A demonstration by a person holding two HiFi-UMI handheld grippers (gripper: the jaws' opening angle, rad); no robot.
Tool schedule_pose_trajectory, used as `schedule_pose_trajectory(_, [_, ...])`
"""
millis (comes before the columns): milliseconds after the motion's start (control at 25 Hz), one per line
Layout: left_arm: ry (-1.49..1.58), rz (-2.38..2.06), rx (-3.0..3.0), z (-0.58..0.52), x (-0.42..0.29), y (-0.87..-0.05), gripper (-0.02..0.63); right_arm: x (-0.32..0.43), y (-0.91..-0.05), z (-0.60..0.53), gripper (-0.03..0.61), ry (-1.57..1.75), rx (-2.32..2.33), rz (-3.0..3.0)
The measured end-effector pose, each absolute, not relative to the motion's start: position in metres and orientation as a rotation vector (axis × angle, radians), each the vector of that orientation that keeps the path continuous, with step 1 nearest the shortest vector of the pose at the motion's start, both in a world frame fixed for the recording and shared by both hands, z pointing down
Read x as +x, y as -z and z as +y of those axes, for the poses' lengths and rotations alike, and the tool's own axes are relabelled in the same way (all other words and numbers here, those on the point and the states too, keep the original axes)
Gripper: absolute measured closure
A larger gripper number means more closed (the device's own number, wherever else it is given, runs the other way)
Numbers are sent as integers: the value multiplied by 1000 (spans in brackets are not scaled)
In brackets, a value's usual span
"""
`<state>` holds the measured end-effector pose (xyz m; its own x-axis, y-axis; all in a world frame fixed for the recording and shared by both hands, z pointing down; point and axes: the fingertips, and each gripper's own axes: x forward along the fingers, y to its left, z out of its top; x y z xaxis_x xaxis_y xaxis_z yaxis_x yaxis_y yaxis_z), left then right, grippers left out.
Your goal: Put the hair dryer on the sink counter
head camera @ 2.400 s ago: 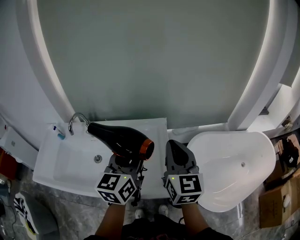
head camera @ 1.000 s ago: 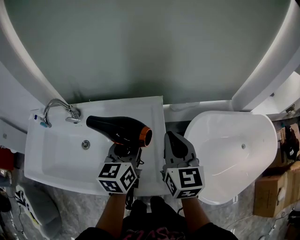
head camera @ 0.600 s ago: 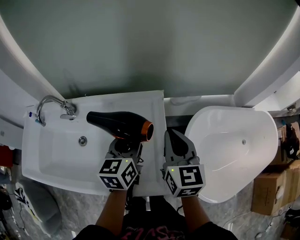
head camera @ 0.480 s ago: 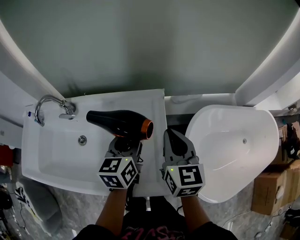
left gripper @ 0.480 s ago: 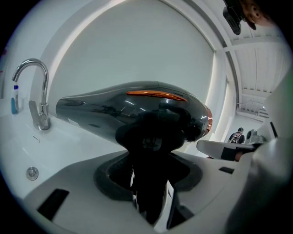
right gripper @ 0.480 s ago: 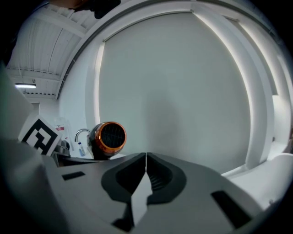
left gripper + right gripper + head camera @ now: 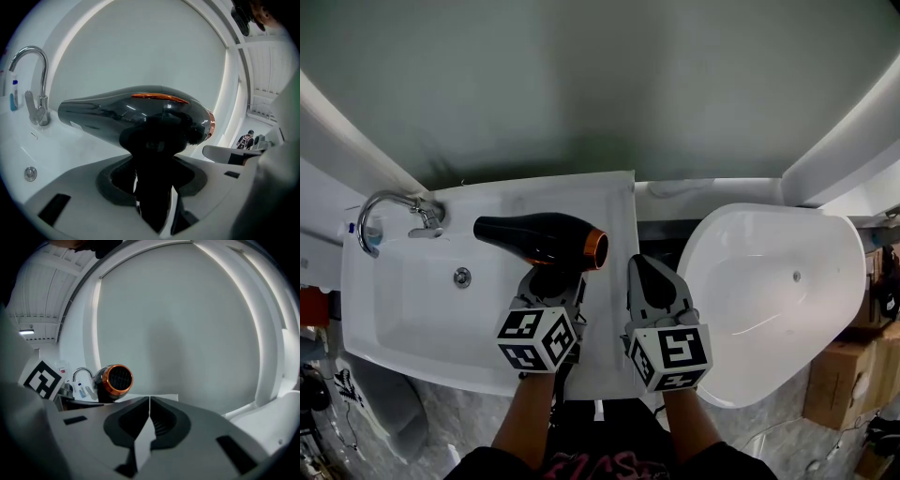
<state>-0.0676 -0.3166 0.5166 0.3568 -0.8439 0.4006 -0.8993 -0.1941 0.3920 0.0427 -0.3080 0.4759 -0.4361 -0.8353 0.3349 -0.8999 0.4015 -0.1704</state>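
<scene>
The black hair dryer (image 7: pixel 539 241) with an orange ring at its rear hangs level over the right part of the white sink (image 7: pixel 403 328), nozzle toward the faucet (image 7: pixel 386 212). My left gripper (image 7: pixel 551 279) is shut on its handle from below. In the left gripper view the hair dryer (image 7: pixel 136 117) fills the middle, with the left gripper (image 7: pixel 152 168) clamped around the dark handle. My right gripper (image 7: pixel 643 267) is shut and holds nothing, just right of the dryer, over the sink's flat right counter (image 7: pixel 614 202). The right gripper view shows the right gripper (image 7: pixel 149 401) with jaws touching and the hair dryer (image 7: pixel 115 379) beyond.
A white bathtub (image 7: pixel 769 300) stands right of the sink. A grey-green wall panel rises behind both. The drain (image 7: pixel 462 277) lies in the basin. Cardboard boxes (image 7: pixel 867 375) sit at the right edge on the stone floor.
The sink and faucet have slid left in the head view and look larger. The hair dryer stays in the left gripper's hold, and the right gripper stays shut beside it.
</scene>
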Motion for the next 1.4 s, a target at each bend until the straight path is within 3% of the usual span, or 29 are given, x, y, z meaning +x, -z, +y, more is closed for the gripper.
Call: schedule_pose_trajectory(1400, [-341,-1494,1845,-362,-56,-618,425,71,-549,-329,557,-645,1528,-2364])
